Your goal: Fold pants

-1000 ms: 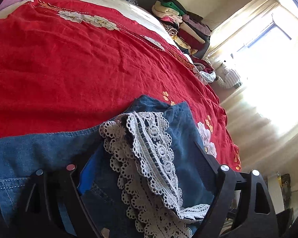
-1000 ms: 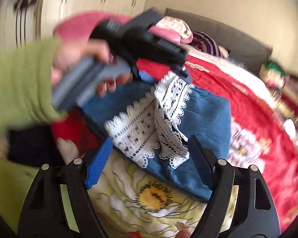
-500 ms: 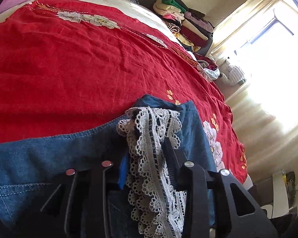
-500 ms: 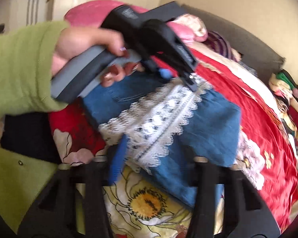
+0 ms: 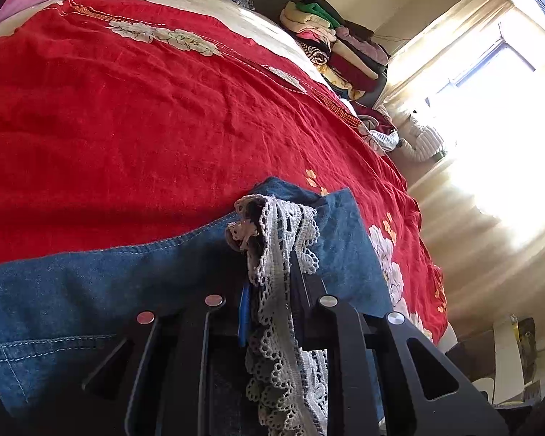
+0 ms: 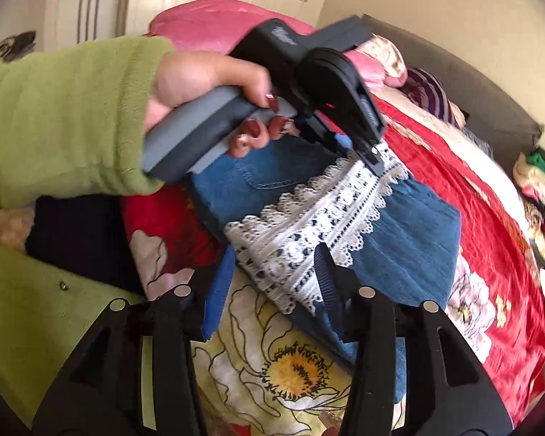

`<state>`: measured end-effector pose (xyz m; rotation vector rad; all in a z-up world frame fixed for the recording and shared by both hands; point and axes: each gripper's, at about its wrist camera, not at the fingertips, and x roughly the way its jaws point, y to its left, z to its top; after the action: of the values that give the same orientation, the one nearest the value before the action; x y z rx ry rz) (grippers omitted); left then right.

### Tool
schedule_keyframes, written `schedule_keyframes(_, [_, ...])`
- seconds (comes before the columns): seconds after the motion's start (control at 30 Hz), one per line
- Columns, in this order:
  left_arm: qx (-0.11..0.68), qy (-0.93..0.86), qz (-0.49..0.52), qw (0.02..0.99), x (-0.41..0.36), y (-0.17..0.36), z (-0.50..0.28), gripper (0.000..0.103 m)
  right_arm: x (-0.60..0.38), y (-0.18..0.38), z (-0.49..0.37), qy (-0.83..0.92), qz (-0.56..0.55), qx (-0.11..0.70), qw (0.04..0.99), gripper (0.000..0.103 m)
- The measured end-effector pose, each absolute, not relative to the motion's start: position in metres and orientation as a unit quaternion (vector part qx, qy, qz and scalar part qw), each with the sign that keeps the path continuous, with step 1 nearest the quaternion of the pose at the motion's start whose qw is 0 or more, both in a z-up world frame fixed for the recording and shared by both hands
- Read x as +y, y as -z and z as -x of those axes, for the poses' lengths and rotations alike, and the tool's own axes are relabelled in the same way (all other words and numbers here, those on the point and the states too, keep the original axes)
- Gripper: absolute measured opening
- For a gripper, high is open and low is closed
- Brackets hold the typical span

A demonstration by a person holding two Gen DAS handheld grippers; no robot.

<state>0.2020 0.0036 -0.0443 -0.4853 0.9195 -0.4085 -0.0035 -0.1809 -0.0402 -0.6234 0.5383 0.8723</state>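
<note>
Pants on bed, lace hem held at 2 points.
Left gripper is closed tight on the lace of the denim pants, which lie on the red bedspread. Right gripper stands part open, its fingers either side of the lace's near end; grip not confirmed.

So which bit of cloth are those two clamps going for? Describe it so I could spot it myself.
Start at the big red bedspread with white flowers. On its near end lie blue denim pants, and across them runs a white lace trim with scalloped edges. The left gripper is shut on one end; the right gripper straddles the other. It is the only pale, holey fabric on the blue.
</note>
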Motion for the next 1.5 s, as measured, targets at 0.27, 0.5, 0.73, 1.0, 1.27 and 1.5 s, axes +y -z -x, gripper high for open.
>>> schedule_keyframes(0.27, [0.431,0.188,0.219,0.855,0.003,0.038,-0.200,0.017,-0.167,0.041,-0.007,-0.421,0.268,0.268,0.824,0.004])
schedule_keyframes(0.5, [0.437,0.182,0.225,0.852,0.008,0.048,-0.204,0.017,-0.161,0.061,-0.012,-0.419,0.287,0.278,0.815,0.010])
schedule_keyframes(0.73, [0.408,0.180,0.206,0.871,0.015,0.022,-0.188,0.015,-0.176,0.037,-0.009,-0.415,0.251,0.242,0.840,0.050])
schedule_keyframes(1.0, [0.433,0.155,0.219,0.861,0.024,0.056,-0.200,0.019,-0.176,0.068,-0.029,-0.381,0.247,0.314,0.834,0.052])
schedule_keyframes(1.27, [0.386,0.136,0.205,0.889,0.033,0.011,-0.173,0.043,-0.214,0.029,-0.038,-0.380,0.157,0.294,0.863,0.062])
schedule_keyframes(1.5, [0.361,0.140,0.145,0.911,0.010,-0.028,-0.136,0.069,-0.254,0.015,-0.051,-0.330,0.110,0.281,0.894,0.071])
